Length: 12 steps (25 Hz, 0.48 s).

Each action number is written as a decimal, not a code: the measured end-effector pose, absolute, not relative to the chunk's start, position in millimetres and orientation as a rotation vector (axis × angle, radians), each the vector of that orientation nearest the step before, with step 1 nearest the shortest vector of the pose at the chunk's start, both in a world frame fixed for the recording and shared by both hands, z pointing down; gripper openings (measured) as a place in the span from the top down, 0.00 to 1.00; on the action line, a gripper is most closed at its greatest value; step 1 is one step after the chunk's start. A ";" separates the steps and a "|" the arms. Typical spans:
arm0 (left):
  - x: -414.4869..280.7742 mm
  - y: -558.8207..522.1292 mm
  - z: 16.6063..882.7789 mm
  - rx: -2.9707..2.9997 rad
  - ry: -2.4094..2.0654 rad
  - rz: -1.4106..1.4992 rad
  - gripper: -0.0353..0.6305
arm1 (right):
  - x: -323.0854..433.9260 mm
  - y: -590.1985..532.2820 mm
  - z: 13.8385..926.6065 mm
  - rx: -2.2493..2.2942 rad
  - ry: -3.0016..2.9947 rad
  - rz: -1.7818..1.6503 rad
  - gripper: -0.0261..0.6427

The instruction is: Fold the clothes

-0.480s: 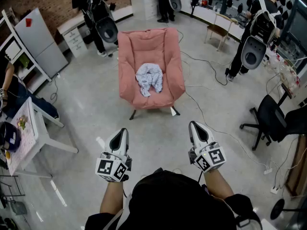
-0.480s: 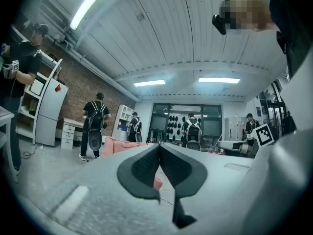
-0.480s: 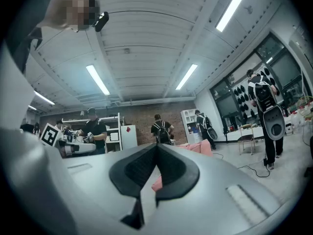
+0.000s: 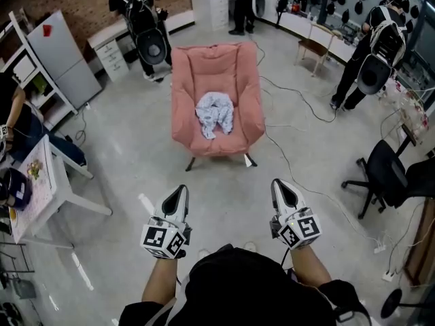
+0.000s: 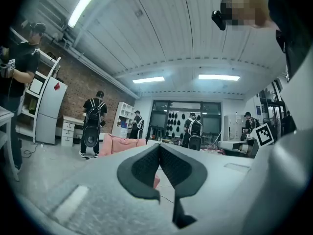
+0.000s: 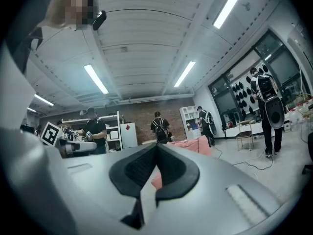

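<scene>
Pink upholstery covers the chair, which stands on the floor ahead of both grippers and well apart from them. The garment lies on its seat. It is pale, finely printed and crumpled in a loose heap, not folded. It sits ahead of the gap between the two grippers, and neither gripper touches it.

The left gripper and the right gripper are held level, side by side over bare grey floor, and both point toward the chair. In the left gripper view the two dark jaws are pressed together along their length with nothing between them, and the chair shows beyond them, a little left of the tips. In the right gripper view the jaws likewise meet with nothing caught between them, and the chair shows beyond, just right of the tips.

A black cable trails across the floor from beside the chair and passes to the right of the right gripper. Farther right stands a black office chair. To the left of the left gripper, well apart, is a white desk with small things on it. Beyond the chair, a person in black with a pack on the back stands near a brick wall, and another person stands far off to the right.
</scene>
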<state>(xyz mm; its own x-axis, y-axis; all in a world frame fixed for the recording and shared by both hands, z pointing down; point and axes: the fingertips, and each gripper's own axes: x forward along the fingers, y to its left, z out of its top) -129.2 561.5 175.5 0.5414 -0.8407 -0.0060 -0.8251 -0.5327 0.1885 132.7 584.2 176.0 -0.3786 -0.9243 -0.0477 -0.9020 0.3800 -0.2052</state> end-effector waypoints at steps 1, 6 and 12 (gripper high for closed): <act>-126.2 561.7 174.8 2.610 -1.426 -0.145 0.94 | 136.3 584.7 175.4 -1.651 2.480 -0.216 0.95; -108.5 566.3 174.6 2.590 -1.427 -0.133 0.94 | 151.0 588.6 171.4 -1.620 2.503 -0.179 0.95; -89.1 570.3 168.7 2.545 -1.493 -0.198 0.55 | 160.0 596.2 156.7 -1.497 2.559 -0.088 0.71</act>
